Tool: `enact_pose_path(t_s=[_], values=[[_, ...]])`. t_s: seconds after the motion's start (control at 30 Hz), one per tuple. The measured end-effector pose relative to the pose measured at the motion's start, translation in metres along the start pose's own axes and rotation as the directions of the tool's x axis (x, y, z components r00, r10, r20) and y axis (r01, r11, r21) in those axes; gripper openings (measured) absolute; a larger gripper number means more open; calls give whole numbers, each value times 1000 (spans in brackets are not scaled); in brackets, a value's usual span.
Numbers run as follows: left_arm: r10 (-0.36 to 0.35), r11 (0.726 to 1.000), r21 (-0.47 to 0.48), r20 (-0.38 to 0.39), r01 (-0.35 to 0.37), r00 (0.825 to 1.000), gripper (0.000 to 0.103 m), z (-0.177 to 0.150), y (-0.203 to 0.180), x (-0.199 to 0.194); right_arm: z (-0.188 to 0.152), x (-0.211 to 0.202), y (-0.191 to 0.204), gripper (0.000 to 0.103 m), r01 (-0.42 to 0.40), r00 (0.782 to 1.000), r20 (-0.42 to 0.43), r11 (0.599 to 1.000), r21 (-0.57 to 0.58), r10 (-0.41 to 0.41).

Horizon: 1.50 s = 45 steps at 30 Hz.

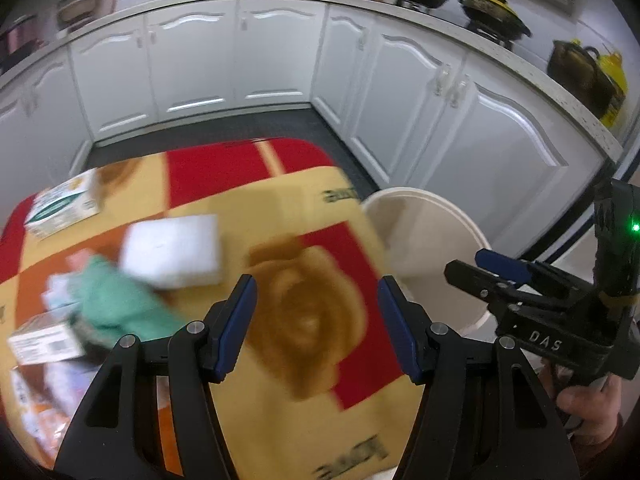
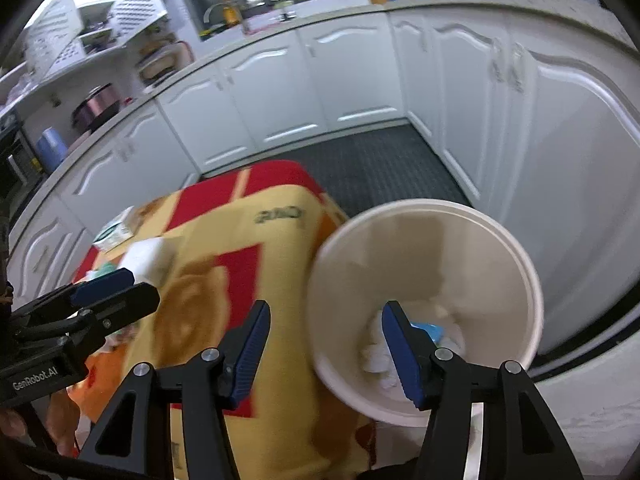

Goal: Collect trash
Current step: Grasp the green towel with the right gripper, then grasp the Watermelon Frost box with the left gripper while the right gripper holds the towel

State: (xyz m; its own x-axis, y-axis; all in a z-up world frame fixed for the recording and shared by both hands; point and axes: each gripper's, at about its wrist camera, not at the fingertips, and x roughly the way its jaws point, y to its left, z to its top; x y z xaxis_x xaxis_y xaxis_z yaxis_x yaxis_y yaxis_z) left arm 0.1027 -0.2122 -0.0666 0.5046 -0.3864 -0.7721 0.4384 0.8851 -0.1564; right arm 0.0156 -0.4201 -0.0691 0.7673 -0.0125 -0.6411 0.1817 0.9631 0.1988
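My left gripper (image 1: 318,322) is open and empty above the table's red and yellow cloth (image 1: 304,216). Left of it lie a white foam block (image 1: 172,250), a green cloth (image 1: 116,300), a small carton (image 1: 44,340), a green-printed box (image 1: 66,204) and wrappers (image 1: 36,412). My right gripper (image 2: 326,346) is open and empty at the table's right edge, over the rim of a cream waste bin (image 2: 424,240). The bin holds white crumpled paper (image 2: 378,360) and a blue scrap (image 2: 430,330). The bin also shows in the left wrist view (image 1: 424,232).
White kitchen cabinets (image 1: 240,60) run along the back and right. A dark floor mat (image 2: 372,164) lies beyond the table. Pots (image 1: 496,12) stand on the counter. The right gripper shows in the left wrist view (image 1: 504,268).
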Motion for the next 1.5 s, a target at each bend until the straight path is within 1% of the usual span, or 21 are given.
enact_pose_path(t_s=[0.1,0.27,0.33,0.47,0.67,0.8,0.87,1.07,1.13,1.2,1.27,1.3,1.33,1.43,1.5], values=[[24,999,-40,8,-24,1000,61,-7,30,-19,2,4,23,57,-30,1000,-5,999,-35,30],[92,991,-95,27,-89,995,61,-21,81,-49,2,12,62,57,-108,994,-31,991,-79,106],[119,987,-113,26,-116,992,61,-27,102,-60,1,16,77,57,-126,992,-40,987,-98,122],[177,976,-135,30,-172,984,61,-39,138,-76,2,25,108,57,-156,987,-63,978,-137,148],[213,955,-211,6,-207,977,61,-58,186,-86,1,38,144,57,-206,977,-87,961,-186,193],[219,946,-245,-3,-213,976,61,-67,204,-88,3,54,169,57,-244,967,-122,946,-212,222],[218,943,-256,-8,-212,976,61,-69,209,-88,3,63,182,55,-261,962,-136,938,-228,235],[199,938,-283,-30,-199,980,61,-74,224,-83,8,96,216,54,-313,942,-208,912,-264,263],[199,936,-286,-45,-203,979,61,-77,227,-78,8,109,224,54,-323,935,-243,905,-276,259],[203,936,-279,-67,-214,977,61,-79,228,-73,6,123,230,54,-316,933,-263,907,-278,244],[222,933,-270,-89,-238,971,61,-81,229,-68,6,135,233,50,-324,928,-273,911,-254,254],[238,928,-268,-105,-258,965,61,-82,231,-65,6,138,232,46,-338,923,-272,912,-233,273],[251,923,-268,-119,-275,961,61,-83,233,-61,7,137,232,42,-341,924,-263,912,-227,279],[278,909,-276,-153,-312,948,61,-80,241,-45,9,126,231,32,-329,934,-228,910,-251,275],[290,902,-285,-157,-324,944,61,-75,247,-36,10,113,227,30,-310,945,-191,913,-265,266]])
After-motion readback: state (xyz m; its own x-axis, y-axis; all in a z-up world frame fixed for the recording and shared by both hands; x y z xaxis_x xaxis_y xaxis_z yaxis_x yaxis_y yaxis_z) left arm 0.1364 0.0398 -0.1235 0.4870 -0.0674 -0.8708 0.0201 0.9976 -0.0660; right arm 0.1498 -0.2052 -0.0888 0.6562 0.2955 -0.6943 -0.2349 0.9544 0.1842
